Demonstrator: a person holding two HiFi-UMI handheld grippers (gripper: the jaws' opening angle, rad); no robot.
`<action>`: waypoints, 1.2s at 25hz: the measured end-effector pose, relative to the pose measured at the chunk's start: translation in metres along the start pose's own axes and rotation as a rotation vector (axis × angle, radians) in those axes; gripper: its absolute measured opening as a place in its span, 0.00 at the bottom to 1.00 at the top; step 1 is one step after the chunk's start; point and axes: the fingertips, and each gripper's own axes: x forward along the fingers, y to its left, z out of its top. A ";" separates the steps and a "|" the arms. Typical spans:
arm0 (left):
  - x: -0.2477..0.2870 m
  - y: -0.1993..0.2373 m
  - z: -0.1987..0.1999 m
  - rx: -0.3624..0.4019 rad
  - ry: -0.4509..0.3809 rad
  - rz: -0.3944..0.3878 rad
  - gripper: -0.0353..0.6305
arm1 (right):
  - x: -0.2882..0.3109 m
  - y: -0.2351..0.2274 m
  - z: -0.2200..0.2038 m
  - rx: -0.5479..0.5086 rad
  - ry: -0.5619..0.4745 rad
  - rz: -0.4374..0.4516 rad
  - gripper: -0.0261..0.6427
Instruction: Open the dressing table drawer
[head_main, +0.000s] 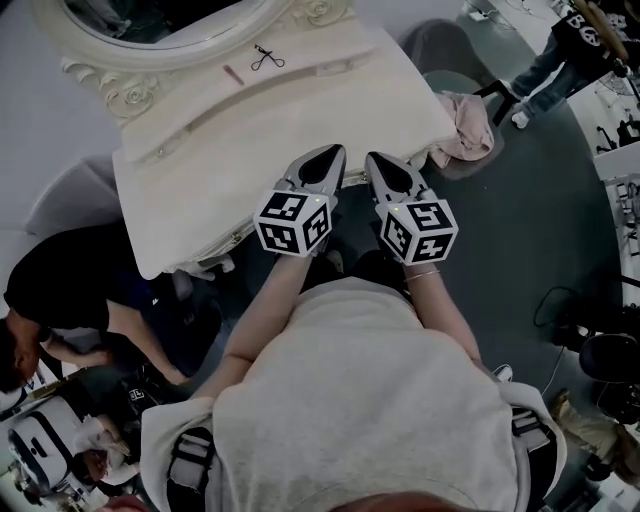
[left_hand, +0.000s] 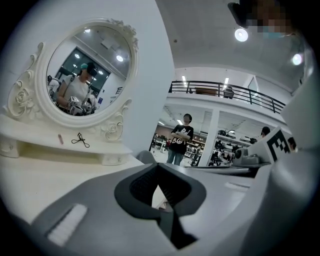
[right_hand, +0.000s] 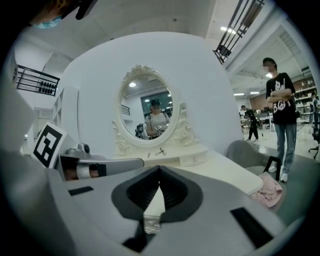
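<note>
The cream dressing table (head_main: 250, 130) stands in front of me, its oval mirror (head_main: 160, 20) at the back. Its front edge (head_main: 215, 250) shows from above, and the drawer front below it is hidden. My left gripper (head_main: 330, 152) and right gripper (head_main: 376, 158) hover side by side over the table's near right edge, pointing at the mirror. Both are shut with nothing held. In the left gripper view the left gripper's (left_hand: 159, 166) tips meet over the tabletop (left_hand: 40, 180). The right gripper (right_hand: 160, 170) looks the same, facing the mirror (right_hand: 150, 112) and a small shelf drawer (right_hand: 192, 159).
An eyelash curler (head_main: 266, 57) and a pink stick (head_main: 233, 74) lie on the mirror shelf. A pink cloth (head_main: 462, 125) lies on a grey chair (head_main: 450, 50) at the right. A person (head_main: 565, 50) stands beyond it; another person (head_main: 60, 300) crouches at the left.
</note>
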 end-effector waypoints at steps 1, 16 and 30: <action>0.003 0.002 -0.001 -0.002 0.008 -0.005 0.06 | 0.002 -0.001 -0.001 0.003 0.007 -0.003 0.05; 0.046 0.051 0.003 -0.051 0.017 0.042 0.06 | 0.072 -0.034 0.004 -0.006 0.083 0.030 0.05; 0.140 0.121 0.027 -0.134 -0.008 0.192 0.06 | 0.172 -0.120 0.032 -0.054 0.156 0.129 0.05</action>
